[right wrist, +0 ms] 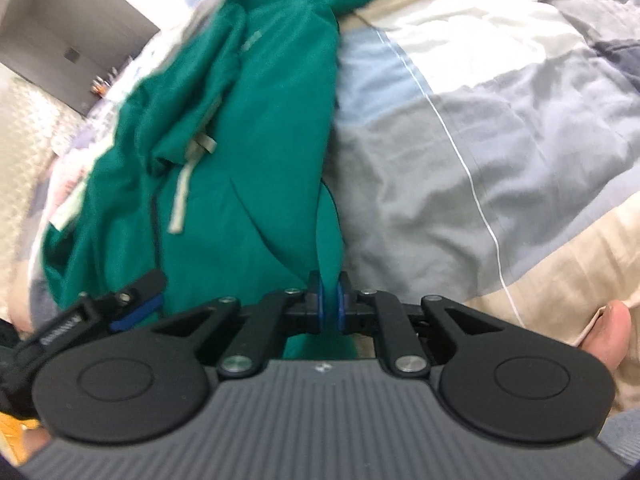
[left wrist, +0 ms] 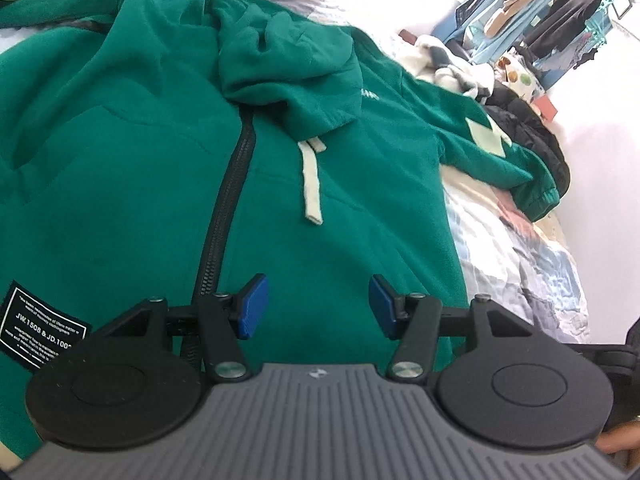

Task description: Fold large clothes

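A large green zip hoodie (left wrist: 152,152) lies spread on the bed, front up, hood (left wrist: 280,64) flopped onto the chest, with a black zipper (left wrist: 228,208) and pale drawstring (left wrist: 312,184). One sleeve (left wrist: 500,152) stretches to the right. My left gripper (left wrist: 318,306) is open, hovering just above the hoodie's lower front, holding nothing. My right gripper (right wrist: 330,306) is shut on the hoodie's hem edge (right wrist: 330,240) and lifts it off the bedcover; the hoodie (right wrist: 224,152) runs away to the upper left. The left gripper (right wrist: 132,300) shows at the lower left of the right wrist view.
The bed has a patchwork cover in grey, blue and cream (right wrist: 480,120). A pile of dark and white clothes (left wrist: 500,92) lies by the sleeve near a white wall. Hanging clothes (left wrist: 560,8) stand far back. A black label (left wrist: 40,324) is on the hoodie.
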Tool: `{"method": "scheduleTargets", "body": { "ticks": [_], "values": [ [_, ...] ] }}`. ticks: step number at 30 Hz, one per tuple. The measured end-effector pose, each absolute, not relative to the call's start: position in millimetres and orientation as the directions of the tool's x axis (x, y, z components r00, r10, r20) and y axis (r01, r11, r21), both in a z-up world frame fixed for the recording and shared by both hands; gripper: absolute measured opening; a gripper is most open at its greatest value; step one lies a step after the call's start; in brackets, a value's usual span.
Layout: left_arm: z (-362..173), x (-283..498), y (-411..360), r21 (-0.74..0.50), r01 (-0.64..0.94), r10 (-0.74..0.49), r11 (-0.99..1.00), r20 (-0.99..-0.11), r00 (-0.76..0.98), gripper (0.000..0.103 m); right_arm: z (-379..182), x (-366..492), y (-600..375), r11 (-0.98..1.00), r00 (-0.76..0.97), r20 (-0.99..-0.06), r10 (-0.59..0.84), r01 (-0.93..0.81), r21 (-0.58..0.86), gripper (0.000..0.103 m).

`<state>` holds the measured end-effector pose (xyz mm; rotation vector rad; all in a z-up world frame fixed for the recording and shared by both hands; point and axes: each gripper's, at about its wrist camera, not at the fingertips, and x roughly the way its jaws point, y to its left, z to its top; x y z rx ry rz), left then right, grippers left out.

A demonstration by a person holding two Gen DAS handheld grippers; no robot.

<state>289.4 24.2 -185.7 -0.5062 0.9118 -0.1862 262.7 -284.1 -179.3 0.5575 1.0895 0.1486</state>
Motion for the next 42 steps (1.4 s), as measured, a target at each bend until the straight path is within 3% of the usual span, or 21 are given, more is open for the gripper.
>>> {"method": "scheduleTargets", "body": {
  "ticks": [3, 4, 5, 11, 17, 33, 38, 42],
  "values": [
    [-179.9, 285.3, 23.1, -0.482, -0.041, -0.35, 0.875, -0.69, 0.633, 0.061, -168.0, 258.4, -298.6, 0.83, 0.506, -0.769, 0.39, 0.169, 0.532, 0.043],
    [-178.0, 284.1, 22.6, -0.476, -0.038, -0.343, 0.879, -0.685, 0.642, 0.061, -162.6, 258.9, -304.7, 0.826, 0.522, -0.763, 0.382, 0.178, 0.535, 0.059],
    [-176.0, 282.8, 22.1, -0.471, -0.037, -0.337, 0.881, -0.68, 0.651, 0.061, -157.9, 260.1, -311.6, 0.818, 0.54, -0.753, 0.376, 0.188, 0.543, 0.062],
    [-171.1, 280.7, 23.1, -0.466, -0.037, -0.324, 0.884, -0.667, 0.671, 0.061, -131.5, 292.9, -368.8, 0.773, 0.653, -0.686, 0.321, 0.237, 0.588, 0.062],
    [-172.4, 284.7, 24.0, -0.435, -0.052, -0.29, 0.899, -0.68, 0.674, 0.061, -134.5, 359.0, -439.3, 0.81, 0.734, -0.654, 0.181, 0.266, 0.522, 0.062],
    [-183.6, 328.5, 5.6, -0.253, -0.116, -0.11, 0.96, -0.727, 0.677, 0.061, -195.2, 499.1, -575.7, 0.918, 0.807, -0.531, -0.259, 0.377, 0.124, 0.061],
    [-185.9, 347.0, 8.0, -0.242, -0.165, -0.07, 0.956, -0.735, 0.674, 0.061, -212.7, 509.8, -601.0, 0.934, 0.855, -0.47, -0.22, 0.323, 0.152, 0.076],
    [-189.9, 359.2, 6.2, -0.223, -0.194, -0.041, 0.955, -0.749, 0.662, 0.061, -221.7, 521.6, -609.6, 0.949, 0.862, -0.46, -0.212, 0.294, 0.114, 0.077]
  ]
}}
